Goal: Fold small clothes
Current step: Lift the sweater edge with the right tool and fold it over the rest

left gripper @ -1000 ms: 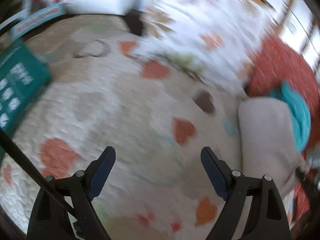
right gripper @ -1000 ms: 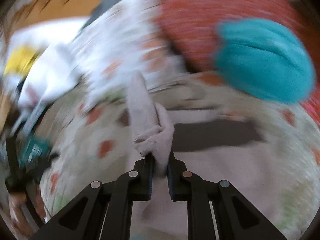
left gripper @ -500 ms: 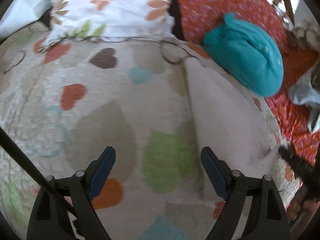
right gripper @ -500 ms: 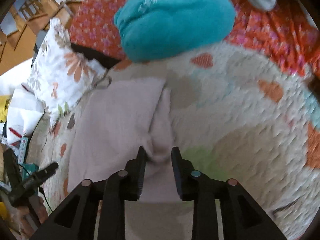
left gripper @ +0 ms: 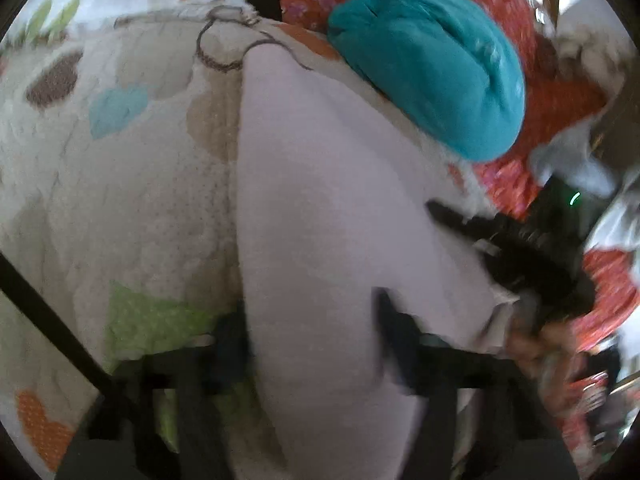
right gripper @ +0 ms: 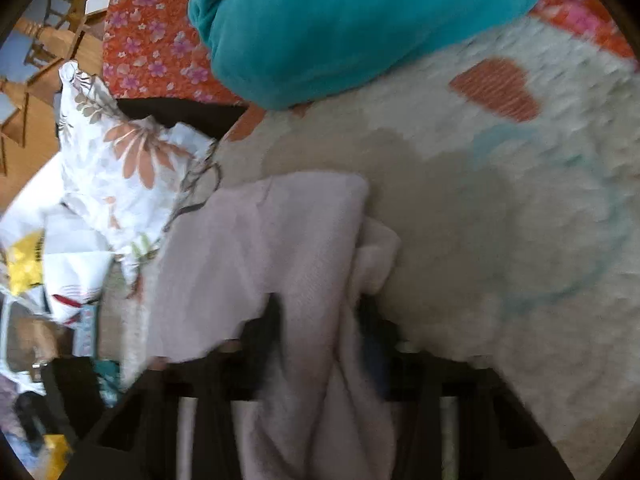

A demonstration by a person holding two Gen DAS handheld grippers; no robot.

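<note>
Two grippers sit over one pale pink garment (left gripper: 328, 216) spread on our heart-patterned quilt (left gripper: 120, 184). Through the left wrist camera, we see the left gripper (left gripper: 312, 336) with its fingers apart, the garment's left edge running between them; motion blur keeps us from telling whether either finger touches the cloth. At the right of that view the right gripper (left gripper: 480, 236) reaches in over the garment's right edge. Through the right wrist camera, the right gripper's (right gripper: 320, 320) fingers are parted with a bunched fold of the garment (right gripper: 272, 240) lying between them; we cannot tell if they pinch it. A teal plush cushion (right gripper: 340, 20) lies on the far side of the garment, and a floral pillow (right gripper: 120, 176) sits to its left.
</note>
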